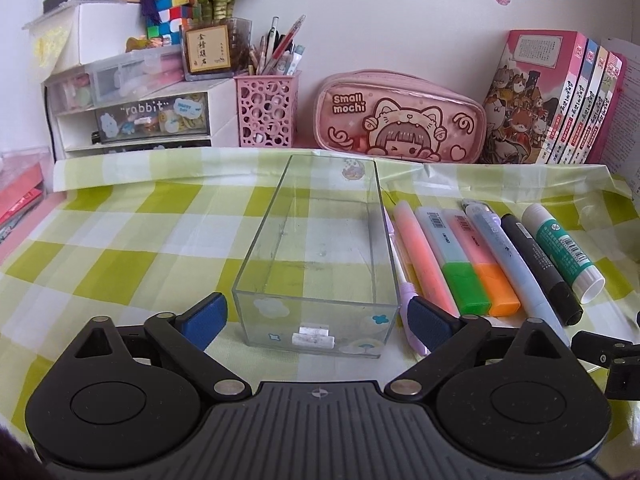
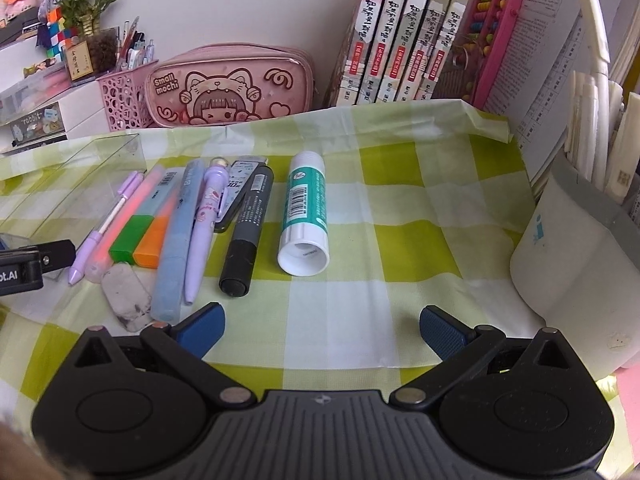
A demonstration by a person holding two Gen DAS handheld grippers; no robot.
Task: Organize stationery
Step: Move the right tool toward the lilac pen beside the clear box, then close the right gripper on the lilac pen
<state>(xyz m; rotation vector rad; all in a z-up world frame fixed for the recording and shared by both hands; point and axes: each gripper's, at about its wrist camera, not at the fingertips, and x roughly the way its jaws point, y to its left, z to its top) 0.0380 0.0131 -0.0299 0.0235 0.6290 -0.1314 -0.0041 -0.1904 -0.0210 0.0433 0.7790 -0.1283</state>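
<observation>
My left gripper [image 1: 316, 316] straddles the near end of the clear box [image 1: 316, 264], pads apart from its walls. My right gripper [image 2: 322, 330] gapes over bare cloth [image 2: 360, 288], empty (glue stick [image 2: 304, 216] and 1 black marker [image 2: 248, 228] lie just ahead).

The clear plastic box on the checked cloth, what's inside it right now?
Nothing: the clear plastic box is empty; the checked cloth shows through. Only stickers sit on its walls.
</observation>
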